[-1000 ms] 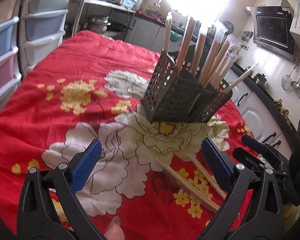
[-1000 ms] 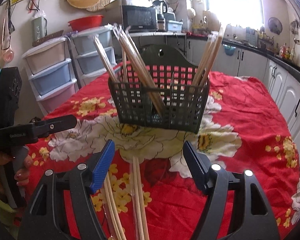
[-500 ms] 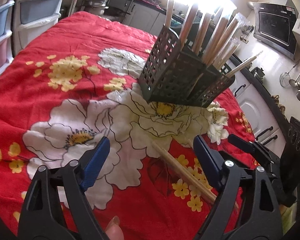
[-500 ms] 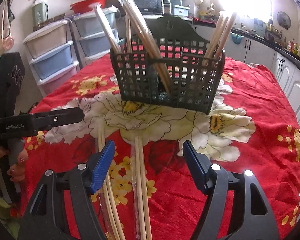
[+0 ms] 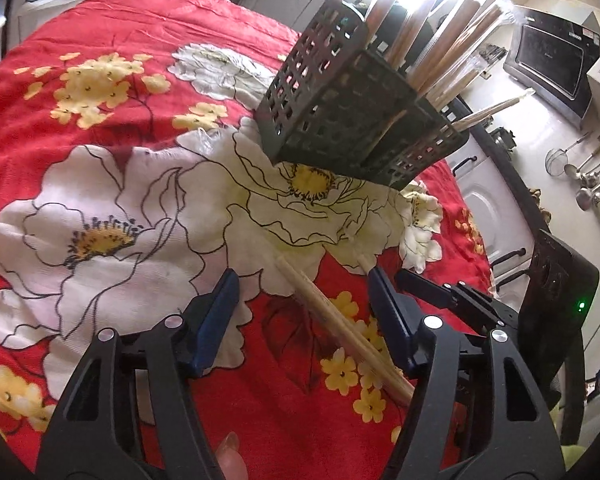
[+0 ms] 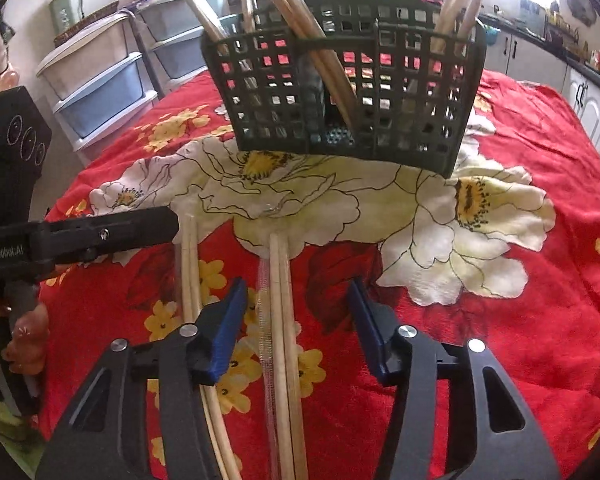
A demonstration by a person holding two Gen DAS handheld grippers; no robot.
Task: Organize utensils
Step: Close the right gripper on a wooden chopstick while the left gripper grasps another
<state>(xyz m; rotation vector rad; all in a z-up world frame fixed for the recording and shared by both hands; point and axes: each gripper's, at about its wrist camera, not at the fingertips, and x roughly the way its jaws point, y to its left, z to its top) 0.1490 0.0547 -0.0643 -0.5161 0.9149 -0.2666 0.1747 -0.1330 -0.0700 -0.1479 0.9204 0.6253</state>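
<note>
A dark green mesh utensil basket (image 5: 352, 120) (image 6: 348, 96) stands on the red flowered cloth and holds several wooden chopsticks upright. A chopstick pair (image 5: 336, 320) lies on the cloth between the open jaws of my left gripper (image 5: 300, 300). In the right wrist view a plastic-sleeved chopstick pair (image 6: 282, 320) lies between the open jaws of my right gripper (image 6: 296, 312), and another pair (image 6: 190, 280) lies just left of it. Both grippers are low over the cloth and hold nothing. The left gripper's finger (image 6: 100, 236) shows at left over the second pair.
The table is covered by a red cloth with white and yellow flowers (image 5: 100, 232). Plastic drawer units (image 6: 100, 76) stand beyond the table's far left. A kitchen counter and white cabinets (image 6: 588, 92) run along the right. Ladles (image 5: 592, 184) hang on the wall.
Both grippers have moved forward and down toward the cloth. The chopsticks now lie between the open jaws, and the basket looms closer in both views.
</note>
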